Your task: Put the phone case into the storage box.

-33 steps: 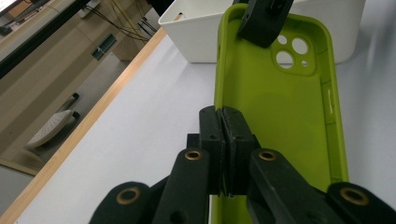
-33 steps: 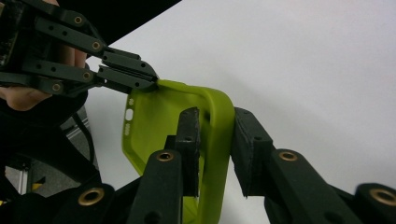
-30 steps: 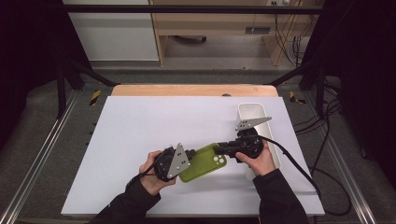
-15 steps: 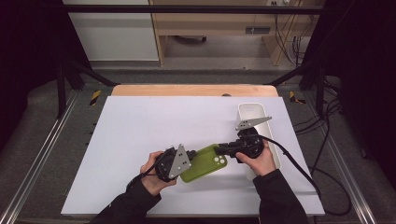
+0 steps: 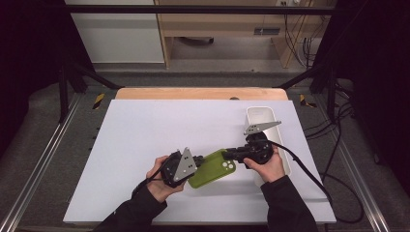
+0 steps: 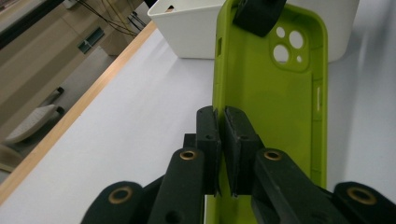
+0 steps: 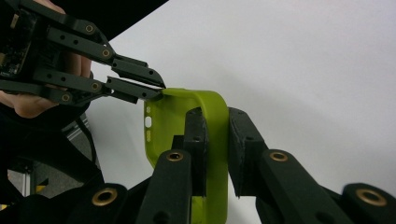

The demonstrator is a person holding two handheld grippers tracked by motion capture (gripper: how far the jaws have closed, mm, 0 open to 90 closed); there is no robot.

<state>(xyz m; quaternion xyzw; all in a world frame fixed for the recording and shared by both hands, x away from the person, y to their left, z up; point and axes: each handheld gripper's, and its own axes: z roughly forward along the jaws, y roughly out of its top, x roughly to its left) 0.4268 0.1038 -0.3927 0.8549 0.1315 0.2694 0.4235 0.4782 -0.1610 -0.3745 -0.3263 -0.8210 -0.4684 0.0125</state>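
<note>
Green phone case (image 5: 212,169) – light, floppy, best pinched at rims; left gripper (image 5: 197,162) loosening there, right gripper (image 5: 231,155) clamped on it.

My left gripper (image 5: 197,163) and right gripper (image 5: 231,154) are matte black, with brass-coloured rivets along the linkage arms and blocky rectangular pads (image 6: 239,135). Each carries a grey three-cornered plate (image 5: 184,163) and trails a black cable (image 5: 309,176). My sleeves (image 5: 290,205) are black.

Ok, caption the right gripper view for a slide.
Right hand-held gripper clamps the green phone case edge; the left hand-held gripper pinches its far end.
</note>
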